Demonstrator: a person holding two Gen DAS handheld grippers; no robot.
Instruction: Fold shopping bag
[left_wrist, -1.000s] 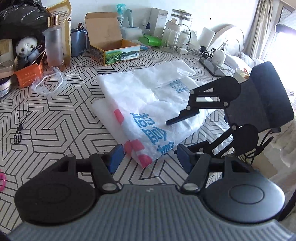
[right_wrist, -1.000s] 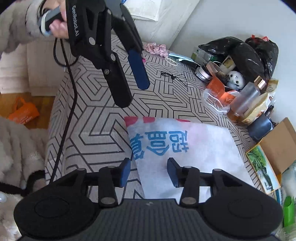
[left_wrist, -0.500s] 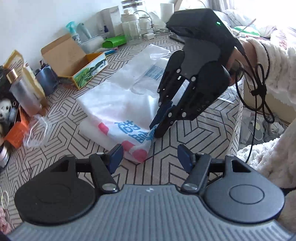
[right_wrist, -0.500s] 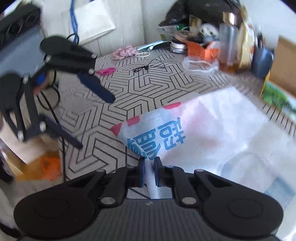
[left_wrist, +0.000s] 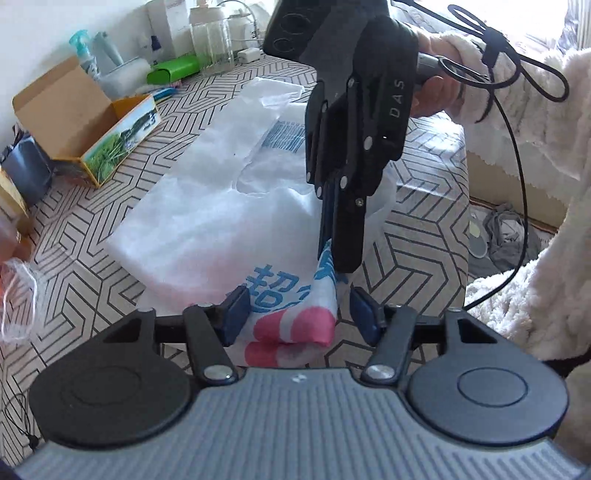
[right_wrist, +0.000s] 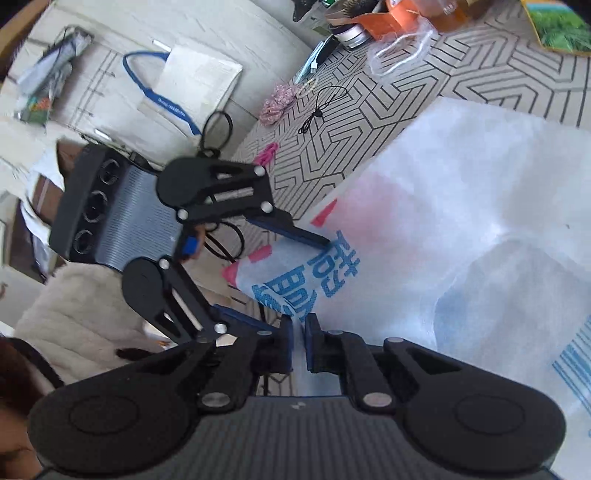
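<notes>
The white shopping bag (left_wrist: 221, 221) with blue characters and pink marks lies flat on the patterned table; it also shows in the right wrist view (right_wrist: 461, 221). My right gripper (right_wrist: 299, 339) is shut on the bag's near edge and lifts that corner; it shows from outside in the left wrist view (left_wrist: 332, 254). My left gripper (left_wrist: 295, 314) is open, its fingers either side of the bag's pink corner. It shows in the right wrist view (right_wrist: 295, 273), open around that corner.
An open cardboard box (left_wrist: 85, 122), bottles and a green case (left_wrist: 173, 68) stand at the table's back. A clear plastic wrapper (left_wrist: 14, 288) lies left. The table edge and floor with shoes (left_wrist: 506, 240) are on the right.
My right gripper closed on the bag's edge and raised it. My left gripper moved forward so the bag's pink corner sits between its open fingers.
</notes>
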